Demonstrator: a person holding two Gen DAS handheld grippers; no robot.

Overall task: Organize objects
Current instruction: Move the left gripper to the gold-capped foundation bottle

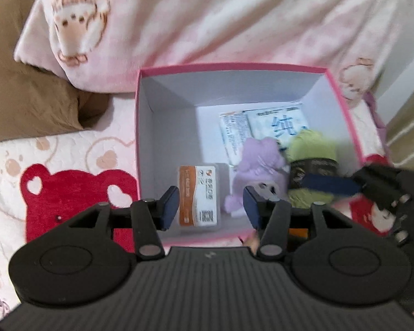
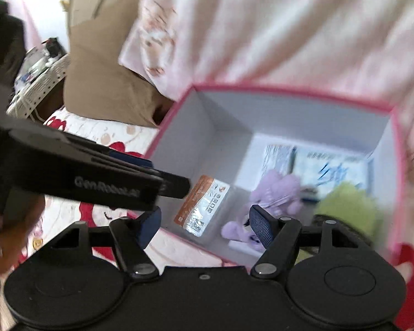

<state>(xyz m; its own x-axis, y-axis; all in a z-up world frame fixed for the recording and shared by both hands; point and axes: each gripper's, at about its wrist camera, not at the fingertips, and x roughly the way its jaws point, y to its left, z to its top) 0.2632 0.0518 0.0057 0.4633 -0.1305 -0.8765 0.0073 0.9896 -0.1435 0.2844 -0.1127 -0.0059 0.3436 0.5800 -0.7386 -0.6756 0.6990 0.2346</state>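
box: pink-rimmed cardboard box (image 1: 140, 127) with white walls inside, open top, sitting on a pink bedspread (image 1: 41, 160) with red bear shapes on it

card case: small clear case with an orange and white label (image 1: 198, 196), lying flat on the box floor near the front wall, kinda left of centre

purple plush: little lilac plush toy (image 1: 259, 162) inside the box, just right of the card case, leaning against the green thing

green yarn: lime-green ball of yarn with a dark band round it (image 1: 312, 151), in the front right corner of the box, touching the plush

wipes pack: white pack with blue print (image 1: 262, 124), flat on the floor at the back right, partly under the plush and the yarn

left gripper: left gripper (image 1: 211, 207) hangs over the front edge of the box, jaws apart, nothing gripped, the card case shows in the gap below them

right gripper: right gripper (image 2: 204, 227) is also spread wide and empty, hanging over the near corner of the box; from the left camera one of its blue fingers (image 1: 328, 184) crosses in front of the yarn, pretty blurry

behind the box: fluffy pink blanket with cartoon animals (image 1: 207, 22) bunched up, plus a brown pillow (image 1: 27, 96) off to the left
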